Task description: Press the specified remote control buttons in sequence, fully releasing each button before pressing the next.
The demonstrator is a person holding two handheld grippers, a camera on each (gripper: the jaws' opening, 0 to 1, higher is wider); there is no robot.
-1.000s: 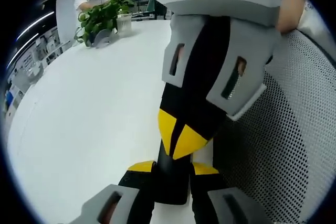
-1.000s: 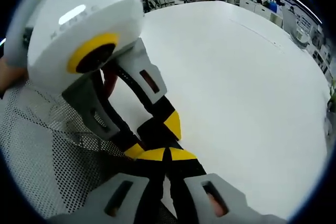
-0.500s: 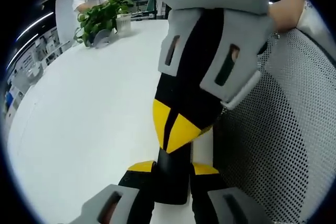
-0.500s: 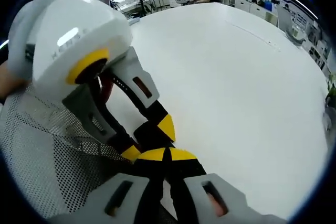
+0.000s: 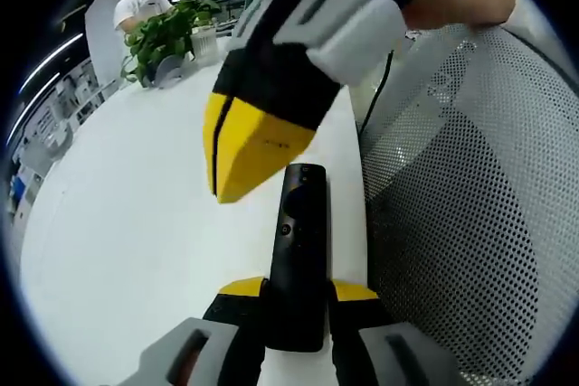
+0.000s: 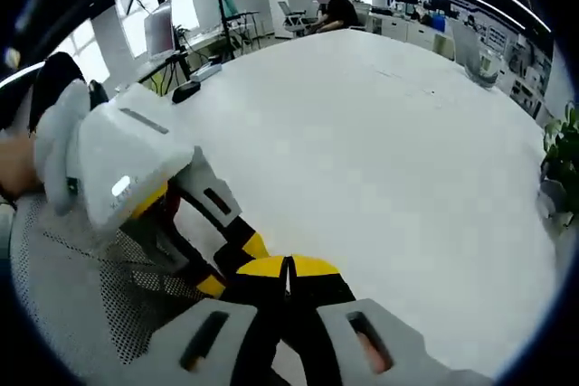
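Note:
A black remote control (image 5: 299,241) lies lengthwise between the jaws of my left gripper (image 5: 298,290), which is shut on its lower end just above the white table (image 5: 136,214). Its round buttons near the top are uncovered. My right gripper (image 5: 237,158) hangs above and to the left of the remote's top, its yellow tips shut together and off the buttons. In the right gripper view the same shut tips (image 6: 288,268) sit at the bottom, with the left gripper (image 6: 230,266) beside them on the left, held by a hand.
A white mesh chair back (image 5: 470,223) stands close on the right of the remote. A potted plant (image 5: 167,32) is at the table's far end, with a seated person (image 5: 136,4) behind it. Wide bare tabletop (image 6: 380,151) stretches ahead.
My right gripper has lifted off the remote and drawn back up and to the left, uncovering the remote's button end. The left gripper keeps its hold.

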